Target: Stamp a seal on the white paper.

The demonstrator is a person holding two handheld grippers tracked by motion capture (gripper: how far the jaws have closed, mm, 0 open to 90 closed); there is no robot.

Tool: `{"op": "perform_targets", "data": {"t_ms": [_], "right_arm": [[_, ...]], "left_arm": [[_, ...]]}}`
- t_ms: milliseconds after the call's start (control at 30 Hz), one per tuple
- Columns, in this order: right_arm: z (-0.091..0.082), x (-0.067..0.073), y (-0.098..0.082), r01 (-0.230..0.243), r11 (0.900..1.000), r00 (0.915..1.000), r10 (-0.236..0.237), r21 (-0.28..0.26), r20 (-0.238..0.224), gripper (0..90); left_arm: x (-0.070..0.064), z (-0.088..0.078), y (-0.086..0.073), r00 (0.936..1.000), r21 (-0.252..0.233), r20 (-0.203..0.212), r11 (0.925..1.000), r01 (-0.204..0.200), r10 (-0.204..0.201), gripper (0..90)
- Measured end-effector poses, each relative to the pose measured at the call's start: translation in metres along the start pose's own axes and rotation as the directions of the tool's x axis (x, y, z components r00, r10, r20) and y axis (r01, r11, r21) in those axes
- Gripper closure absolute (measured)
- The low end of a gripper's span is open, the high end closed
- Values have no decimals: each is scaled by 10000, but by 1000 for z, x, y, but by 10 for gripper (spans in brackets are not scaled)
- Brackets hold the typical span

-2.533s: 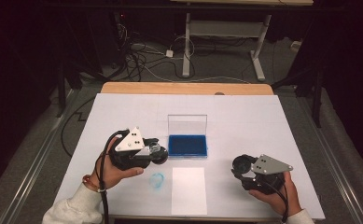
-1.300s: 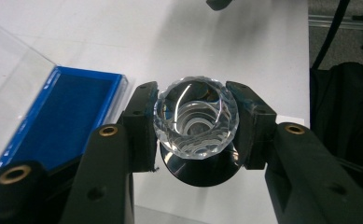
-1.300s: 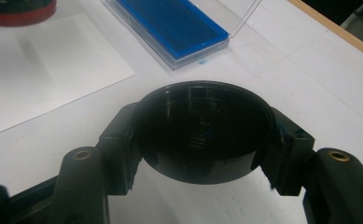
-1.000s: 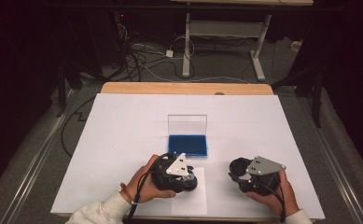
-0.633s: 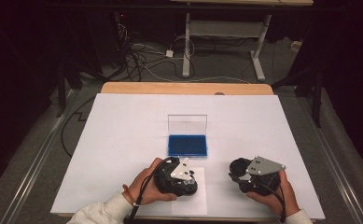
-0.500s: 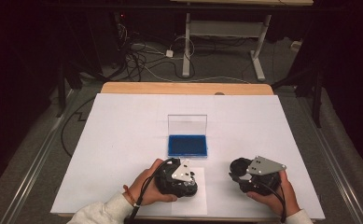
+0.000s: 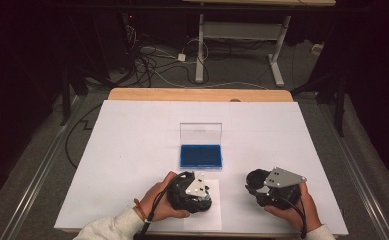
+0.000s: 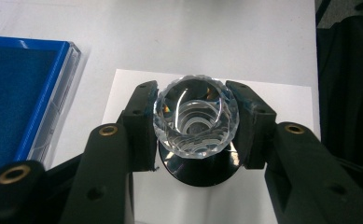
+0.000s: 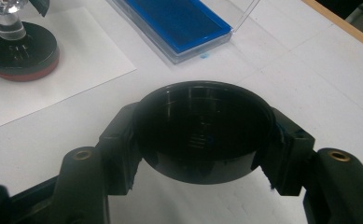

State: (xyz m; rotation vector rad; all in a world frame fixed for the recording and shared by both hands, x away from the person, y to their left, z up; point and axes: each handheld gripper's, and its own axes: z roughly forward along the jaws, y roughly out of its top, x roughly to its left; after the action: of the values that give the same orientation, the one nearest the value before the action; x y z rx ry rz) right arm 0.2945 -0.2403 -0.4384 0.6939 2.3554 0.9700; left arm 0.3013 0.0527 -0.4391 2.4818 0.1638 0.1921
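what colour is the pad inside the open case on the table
Blue. The pad in the clear case shows best in the right gripper view.

Open white table (image 7: 132,145) lies left and far of the blue ink pad (image 7: 200,155) (clear lid upright behind it), which blocks the way just beyond the paper sheet (image 7: 214,212).

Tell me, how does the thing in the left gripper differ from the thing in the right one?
The stamp in the left gripper has a clear faceted knob; the cap in the right gripper is plain black and hollow. The stamp stands on the white paper; the cap is held over the table. Both are round and clamped from two sides.
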Motion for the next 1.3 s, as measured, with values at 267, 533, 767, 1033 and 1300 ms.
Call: {"op": "perform_targets", "data": {"t_ms": [267,533,767,1033,1300], "right_arm": [[-1,0,0,18,10000,10000,-18,-31,18,389],[-3,-1,0,-40,9999,10000,41,-143,89,389],[-4,-1,1,-71,9999,9999,73,-154,144,389],[-4,-1,0,-71,9998,9999,73,-160,139,389],[-3,-1,0,-16,9999,9999,18,-149,117,389]], "left_arm": [[-1,-1,-4,10000,-66,-40,10000,16,-16,552],[-2,0,-4,9998,-137,-70,9997,183,-184,552],[-2,0,-4,9997,-117,-72,9997,235,-236,552],[-1,0,-3,9997,-116,-41,9996,257,-257,551],[-2,0,-3,9997,-131,-96,9996,245,-246,551]]}}
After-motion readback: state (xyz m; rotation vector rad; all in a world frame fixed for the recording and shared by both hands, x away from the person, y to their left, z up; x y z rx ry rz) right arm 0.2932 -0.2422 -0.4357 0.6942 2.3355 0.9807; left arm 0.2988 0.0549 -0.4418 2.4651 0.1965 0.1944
